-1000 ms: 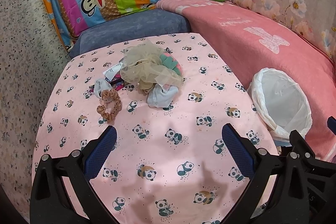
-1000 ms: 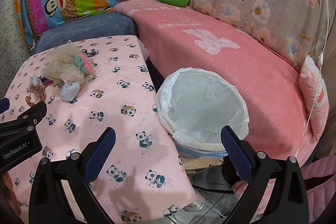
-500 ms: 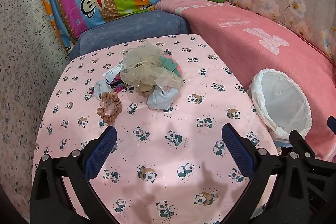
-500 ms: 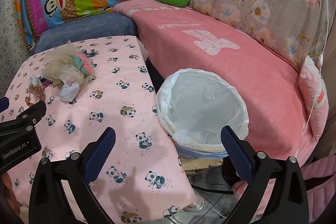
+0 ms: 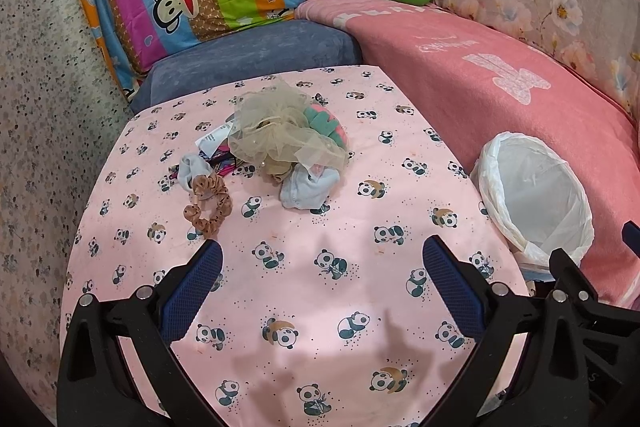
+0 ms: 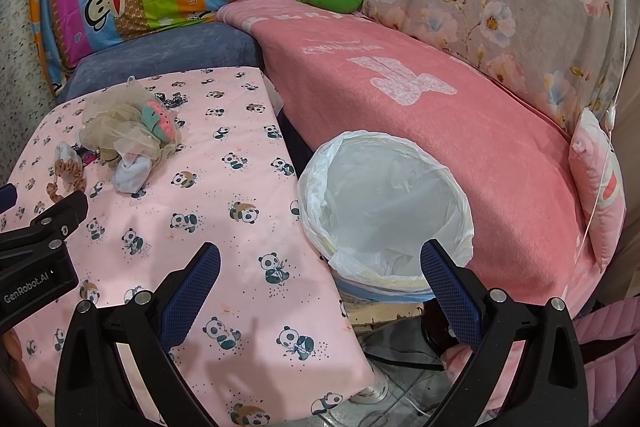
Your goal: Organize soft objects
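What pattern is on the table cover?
Pink with small pandas; clearest in the left wrist view.

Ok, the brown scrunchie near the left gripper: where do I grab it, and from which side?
Take the brown scrunchie at its near loop, the end closest to the left gripper, coming straight down from above. It lies flat on the panda cloth, so a side approach would likely only push it. Its far end touches the pale blue sock; the near end lies free.

Pink panda-print cloth (image 5: 304, 291), brown scrunchie (image 5: 208, 207), beige tulle (image 5: 276, 131)
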